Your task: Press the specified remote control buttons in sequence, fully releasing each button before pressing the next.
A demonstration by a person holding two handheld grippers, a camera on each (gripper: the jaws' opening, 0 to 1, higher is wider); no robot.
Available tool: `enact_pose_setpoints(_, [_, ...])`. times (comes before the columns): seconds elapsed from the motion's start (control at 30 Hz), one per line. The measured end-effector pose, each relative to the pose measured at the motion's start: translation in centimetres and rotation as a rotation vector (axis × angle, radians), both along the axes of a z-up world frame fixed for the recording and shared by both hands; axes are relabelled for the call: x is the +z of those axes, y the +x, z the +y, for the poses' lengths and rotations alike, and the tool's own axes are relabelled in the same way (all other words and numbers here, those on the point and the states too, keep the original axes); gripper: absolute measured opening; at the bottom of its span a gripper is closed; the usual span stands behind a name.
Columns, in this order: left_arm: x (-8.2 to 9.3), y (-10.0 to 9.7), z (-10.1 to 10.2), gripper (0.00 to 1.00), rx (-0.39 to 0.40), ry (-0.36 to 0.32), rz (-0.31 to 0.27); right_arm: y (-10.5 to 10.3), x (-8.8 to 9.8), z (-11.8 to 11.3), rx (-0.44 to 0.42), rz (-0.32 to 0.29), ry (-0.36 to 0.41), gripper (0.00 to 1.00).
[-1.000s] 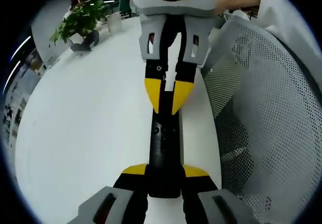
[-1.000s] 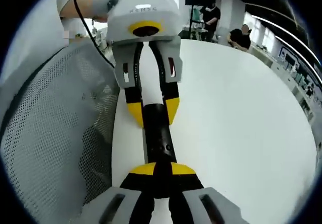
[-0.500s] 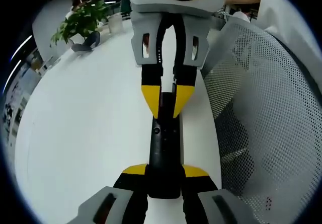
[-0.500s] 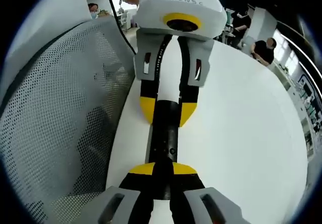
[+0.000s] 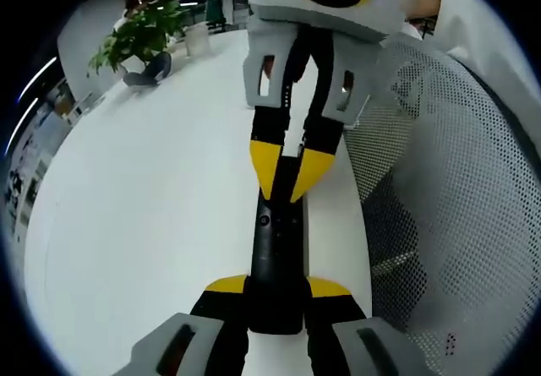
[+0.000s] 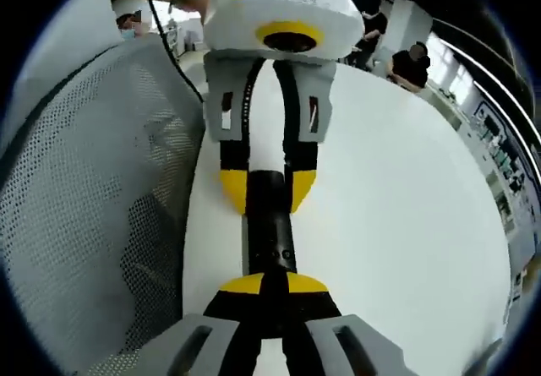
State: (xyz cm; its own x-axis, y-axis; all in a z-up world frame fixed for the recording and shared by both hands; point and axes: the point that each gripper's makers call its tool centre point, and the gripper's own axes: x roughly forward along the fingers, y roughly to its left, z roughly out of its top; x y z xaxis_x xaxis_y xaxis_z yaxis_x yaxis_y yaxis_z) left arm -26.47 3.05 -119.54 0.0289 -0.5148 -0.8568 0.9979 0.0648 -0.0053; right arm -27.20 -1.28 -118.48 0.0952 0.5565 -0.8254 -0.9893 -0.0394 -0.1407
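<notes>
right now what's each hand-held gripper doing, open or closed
Left hand-held gripper: shut on the near end of the black remote control.
Right hand-held gripper: jaws nearly together, tips on the remote control's other end.

Views face each other, close, sharing remote (image 5: 276,249)

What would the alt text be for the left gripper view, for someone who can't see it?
A black remote control lies on a white table, its near end clamped by the left hand-held gripper with yellow tips. The right hand-held gripper reaches in from the top, its yellow tips nearly together over the far end. A potted plant stands far left; a grey mesh chair back is right.
</notes>
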Motion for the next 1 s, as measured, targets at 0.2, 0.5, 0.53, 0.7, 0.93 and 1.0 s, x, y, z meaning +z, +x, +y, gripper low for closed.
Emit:
enact_pose_setpoints(0.2, [0.0,0.0,0.0,0.22,0.002,-0.002,0.000,0.2,0.0,0.0,-0.018,0.088,-0.030,0.02])
enact_pose_setpoints(0.5, [0.0,0.0,0.0,0.22,0.009,0.000,0.000,0.5,-0.3,0.3,-0.164,0.151,-0.121,0.01])
enact_pose_setpoints(0.53, [0.0,0.0,0.0,0.22,0.009,0.001,0.000,0.5,-0.3,0.3,-0.165,0.144,-0.119,0.01])
enact_pose_setpoints(0.7, [0.0,0.0,0.0,0.22,0.012,-0.003,-0.002,0.2,-0.1,0.3,0.006,-0.067,-0.078,0.01])
enact_pose_setpoints(0.93, [0.0,0.0,-0.1,0.22,0.015,-0.009,-0.001,0.3,-0.1,0.4,-0.027,0.013,-0.057,0.00])
enact_pose_setpoints(1.0, [0.0,0.0,0.0,0.22,0.016,-0.015,-0.001,1.2,0.2,0.5,-0.045,0.009,-0.045,0.00])
